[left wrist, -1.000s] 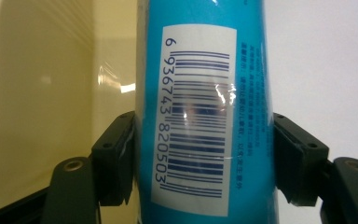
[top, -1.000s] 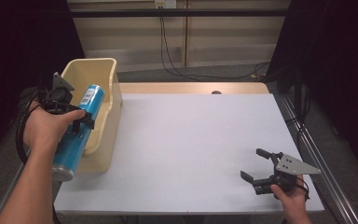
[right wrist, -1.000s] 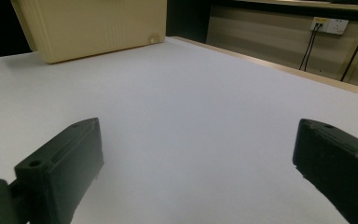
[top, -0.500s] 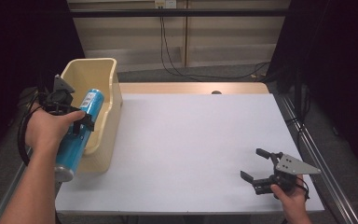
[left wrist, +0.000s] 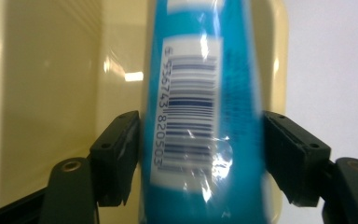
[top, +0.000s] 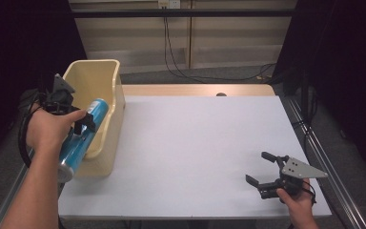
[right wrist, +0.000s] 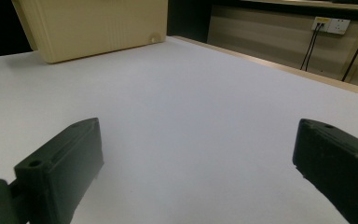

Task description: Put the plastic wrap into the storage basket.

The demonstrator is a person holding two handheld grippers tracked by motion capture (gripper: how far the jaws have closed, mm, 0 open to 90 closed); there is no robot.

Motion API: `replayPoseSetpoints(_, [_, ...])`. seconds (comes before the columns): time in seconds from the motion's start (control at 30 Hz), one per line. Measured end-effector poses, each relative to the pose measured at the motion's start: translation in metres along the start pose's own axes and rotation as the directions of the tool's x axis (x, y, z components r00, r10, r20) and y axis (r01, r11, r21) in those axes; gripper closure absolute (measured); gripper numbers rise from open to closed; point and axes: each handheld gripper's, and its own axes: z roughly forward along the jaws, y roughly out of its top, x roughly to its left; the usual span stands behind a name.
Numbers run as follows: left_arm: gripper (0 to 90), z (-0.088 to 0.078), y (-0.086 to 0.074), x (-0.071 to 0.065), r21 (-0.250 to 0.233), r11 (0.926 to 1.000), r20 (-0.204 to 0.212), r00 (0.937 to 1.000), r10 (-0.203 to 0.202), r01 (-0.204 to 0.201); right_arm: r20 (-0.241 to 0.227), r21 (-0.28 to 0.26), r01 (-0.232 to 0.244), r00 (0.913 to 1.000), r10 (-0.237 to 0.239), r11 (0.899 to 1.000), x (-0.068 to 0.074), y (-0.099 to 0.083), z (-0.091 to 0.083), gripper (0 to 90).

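A blue can [top: 83,136] with a white barcode label [left wrist: 191,112] is clamped in my left gripper [top: 78,125], jaws shut on its sides. It hangs tilted over the near end of the cream plastic bin [top: 104,76] at the table's left edge, its silver end toward me. In the left gripper view the bin's inside [left wrist: 51,70] lies behind the can. My right gripper [top: 259,168] rests low at the table's front right, jaws wide open with nothing between them; the right gripper view shows bare white tabletop [right wrist: 191,107] ahead.
The white table [top: 200,143] has a wooden strip along its far edge. A metal rail [top: 314,143] runs beside the right edge. Cables [top: 181,62] hang against the wall behind. The bin's outer wall [right wrist: 93,25] stands far off in the right gripper view.
The left hand with the can has drifted slightly; the right gripper has stayed where it was.
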Motion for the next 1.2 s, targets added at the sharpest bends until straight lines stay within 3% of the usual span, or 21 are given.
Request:
replayPoseSetpoints(0.07, [32.2,-0.016,0.004,-0.005,-0.048,0.9989,0.039,0.9992,-0.001,0.003,0.002,0.003,0.000,1.0000,0.000,1.000,0.001,0.000,0.000,1.4])
replayPoseSetpoints(0.1, [31.9,-0.020,0.005,-0.012,-0.008,0.9995,0.025,0.9992,0.030,-0.030,0.001,0.000,0.000,1.0000,0.000,1.000,0.001,0.000,0.001,1.4])
replayPoseSetpoints(0.27, [29.8,-0.014,0.003,-0.020,-0.025,0.9988,0.052,0.9977,0.043,-0.042,0.001,-0.002,0.000,1.0000,0.000,1.000,0.000,0.001,-0.001,1.4])
replayPoseSetpoints(0.37, [29.6,-0.010,0.002,-0.027,-0.006,0.9973,0.057,0.9957,0.073,-0.073,0.002,-0.005,-0.001,1.0000,0.001,1.000,0.001,0.001,-0.001,1.4])
replayPoseSetpoints(0.43, [29.5,-0.009,0.003,-0.031,-0.008,0.9974,0.067,0.9952,0.072,-0.071,0.002,-0.005,-0.002,1.0000,0.002,1.000,0.001,0.001,-0.001,1.4])
replayPoseSetpoints(0.9, [28.9,-0.009,0.005,-0.061,0.003,0.9897,0.126,0.9819,0.142,-0.143,0.002,-0.005,-0.001,1.0000,0.001,1.000,0.001,0.001,-0.002,1.4])
replayPoseSetpoints(1.0, [28.8,-0.008,0.005,-0.065,0.003,0.9899,0.134,0.9810,0.140,-0.142,0.001,-0.003,0.000,1.0000,0.000,1.000,0.002,0.001,-0.002,1.4])
replayPoseSetpoints(1.2, [28.6,0.000,0.004,-0.075,0.009,0.9853,0.159,0.9730,0.167,-0.171,0.001,-0.004,-0.003,1.0000,0.003,1.000,0.002,0.001,-0.001,1.4])
